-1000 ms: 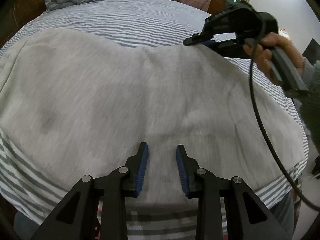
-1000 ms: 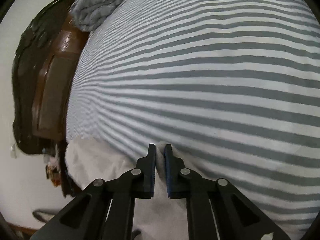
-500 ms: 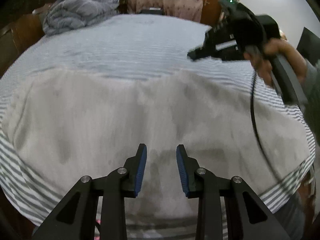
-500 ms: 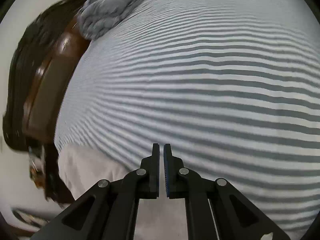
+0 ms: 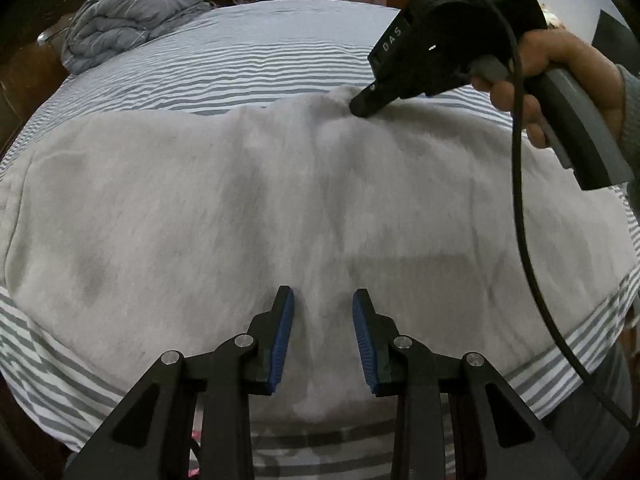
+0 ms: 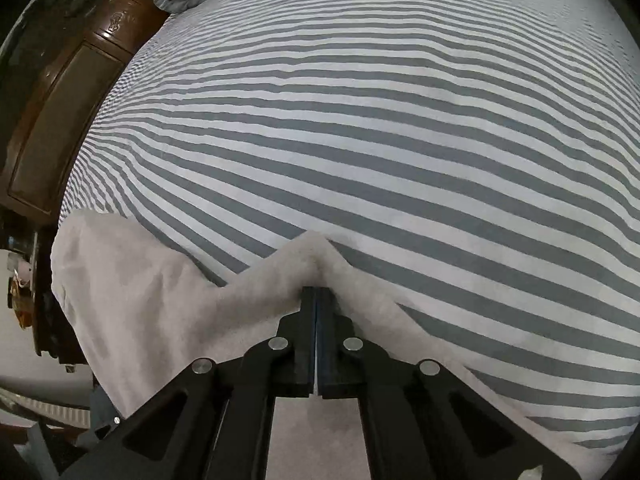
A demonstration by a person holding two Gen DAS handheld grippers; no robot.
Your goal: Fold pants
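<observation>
Light grey pants (image 5: 280,208) lie spread wide across the striped bed. My left gripper (image 5: 323,300) is open and empty, hovering over the pants' near edge. My right gripper (image 5: 360,110) shows in the left wrist view at the pants' far edge, held by a hand. In the right wrist view my right gripper (image 6: 316,290) is shut on a pinched peak of the pants (image 6: 312,252), which rises into a small tent at the far edge.
The bed has a grey-and-white striped sheet (image 6: 360,120). A bundled grey-blue blanket (image 5: 132,16) lies at the far left corner. A dark wooden headboard (image 6: 68,92) runs along the left. The right gripper's black cable (image 5: 520,220) hangs over the pants.
My right gripper came down to the pants' far edge and pinched the cloth, which now bunches up at its tips. My left gripper stayed open over the near edge.
</observation>
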